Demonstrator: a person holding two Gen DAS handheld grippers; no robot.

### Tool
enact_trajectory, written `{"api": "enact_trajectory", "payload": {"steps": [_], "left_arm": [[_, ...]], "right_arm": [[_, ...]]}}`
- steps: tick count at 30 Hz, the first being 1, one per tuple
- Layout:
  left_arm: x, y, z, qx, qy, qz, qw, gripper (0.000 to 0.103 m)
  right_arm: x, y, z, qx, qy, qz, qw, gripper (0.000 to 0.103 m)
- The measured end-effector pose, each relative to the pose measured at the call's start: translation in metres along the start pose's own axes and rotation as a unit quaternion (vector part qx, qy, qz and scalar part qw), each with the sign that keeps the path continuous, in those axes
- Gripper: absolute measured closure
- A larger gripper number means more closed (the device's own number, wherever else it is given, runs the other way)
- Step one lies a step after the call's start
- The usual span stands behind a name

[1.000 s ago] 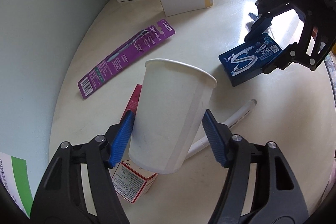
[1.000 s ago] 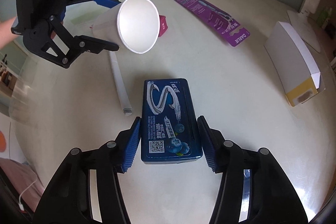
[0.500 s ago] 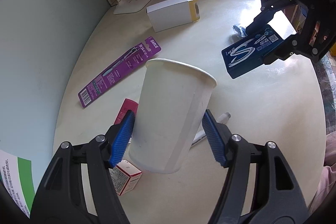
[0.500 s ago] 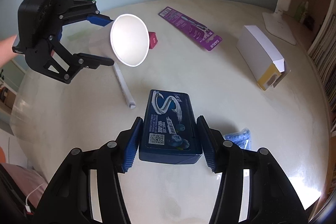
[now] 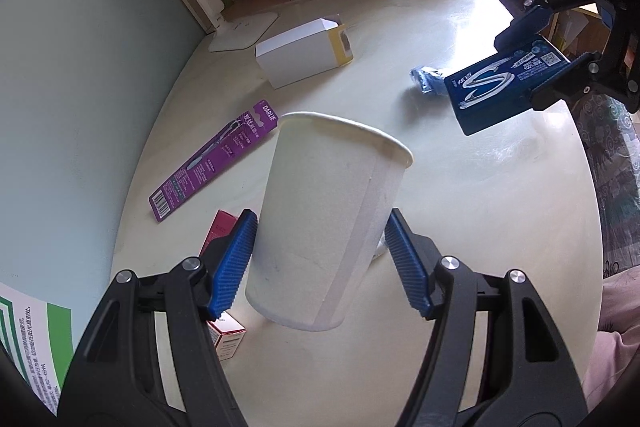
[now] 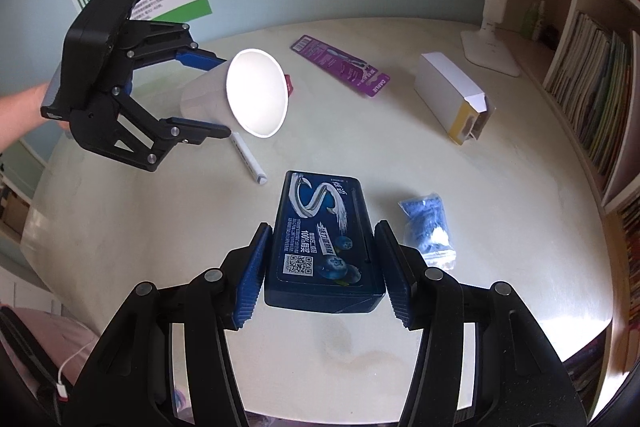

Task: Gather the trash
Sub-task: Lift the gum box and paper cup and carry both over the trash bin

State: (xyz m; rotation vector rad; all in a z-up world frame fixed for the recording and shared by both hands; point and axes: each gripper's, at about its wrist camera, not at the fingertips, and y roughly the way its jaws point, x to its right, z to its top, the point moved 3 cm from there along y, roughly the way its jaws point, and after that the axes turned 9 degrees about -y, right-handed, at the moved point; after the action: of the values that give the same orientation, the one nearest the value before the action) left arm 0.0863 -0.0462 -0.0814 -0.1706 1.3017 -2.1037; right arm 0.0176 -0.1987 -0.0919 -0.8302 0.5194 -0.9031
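1. The round, pale cream bench (image 6: 500, 227) is smooth and faintly glossy; it carries the trash not yet collected.
2. The left tool (image 5: 320, 259) is about half open, its ribbed blue pads pressed on the lower wall of a white paper cup (image 5: 328, 219), held clear of the bench with its mouth tilted away. The cup looks light and thin-walled, so I judge it crushes easily; a grip low on the wall, near the stiffer base, suits it.
3. The right tool (image 6: 320, 267) is also about half open, clamped on the long sides of a dark blue rectangular gum box (image 6: 324, 239), held above the near part of the bench. The box looks rigid and glossy, probably a little slippery, so its flat sides are the place to hold.
4. A white cardboard carton with a yellow end (image 6: 452, 99) lies far right; light and stiff.
5. A flat purple toothbrush card (image 6: 344, 67) lies at the far side; thin and hard to get under.
6. A crinkly blue plastic packet (image 6: 428, 227) lies just right of the gum box; soft.
7. A white pen (image 6: 248, 159) lies near the cup; likely to roll.
8. A small red and white box (image 5: 224, 335) sits under the left tool.
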Motion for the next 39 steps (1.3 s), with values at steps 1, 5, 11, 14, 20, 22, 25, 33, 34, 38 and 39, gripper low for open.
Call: {"api": "enact_trajectory", "payload": {"steps": [1, 5, 11, 14, 20, 22, 25, 33, 34, 38, 39], "left_arm": [[0.004, -0.003, 0.002, 0.001, -0.001, 0.001, 1.0000, 0.039], [0.020, -0.014, 0.009, 0.010, -0.007, 0.001, 0.9999, 0.039], [0.051, -0.025, 0.020, 0.014, -0.007, -0.002, 0.9999, 0.039], [0.071, -0.032, 0.027, 0.025, 0.000, -0.011, 0.9996, 0.039], [0.118, -0.039, 0.045, 0.034, 0.017, -0.026, 0.9989, 0.039], [0.136, -0.040, 0.052, 0.043, 0.025, -0.032, 0.9982, 0.039], [0.163, -0.039, 0.062, 0.050, 0.031, -0.047, 0.9972, 0.039], [0.238, -0.037, 0.079, 0.051, 0.067, -0.088, 0.9926, 0.039], [0.249, -0.037, 0.081, 0.051, 0.072, -0.095, 0.9916, 0.039], [0.289, -0.034, 0.087, 0.043, 0.088, -0.122, 0.9878, 0.039], [0.298, -0.033, 0.087, 0.041, 0.092, -0.129, 0.9865, 0.039]], "right_arm": [[0.000, -0.007, -0.005, 0.003, 0.005, -0.002, 1.000, 0.049], [0.001, -0.032, -0.023, 0.008, 0.017, -0.013, 1.000, 0.049], [0.009, -0.066, -0.051, 0.012, 0.027, -0.034, 0.999, 0.049], [0.013, -0.084, -0.068, 0.014, 0.036, -0.045, 0.998, 0.049], [0.025, -0.115, -0.104, 0.019, 0.063, -0.069, 0.995, 0.049], [0.031, -0.125, -0.120, 0.022, 0.077, -0.079, 0.994, 0.049], [0.036, -0.140, -0.141, 0.028, 0.096, -0.092, 0.991, 0.049], [0.045, -0.183, -0.215, 0.025, 0.160, -0.129, 0.978, 0.049], [0.045, -0.187, -0.225, 0.026, 0.168, -0.132, 0.976, 0.049], [0.047, -0.203, -0.265, 0.022, 0.205, -0.149, 0.967, 0.049], [0.047, -0.205, -0.274, 0.021, 0.214, -0.151, 0.965, 0.049]]}}
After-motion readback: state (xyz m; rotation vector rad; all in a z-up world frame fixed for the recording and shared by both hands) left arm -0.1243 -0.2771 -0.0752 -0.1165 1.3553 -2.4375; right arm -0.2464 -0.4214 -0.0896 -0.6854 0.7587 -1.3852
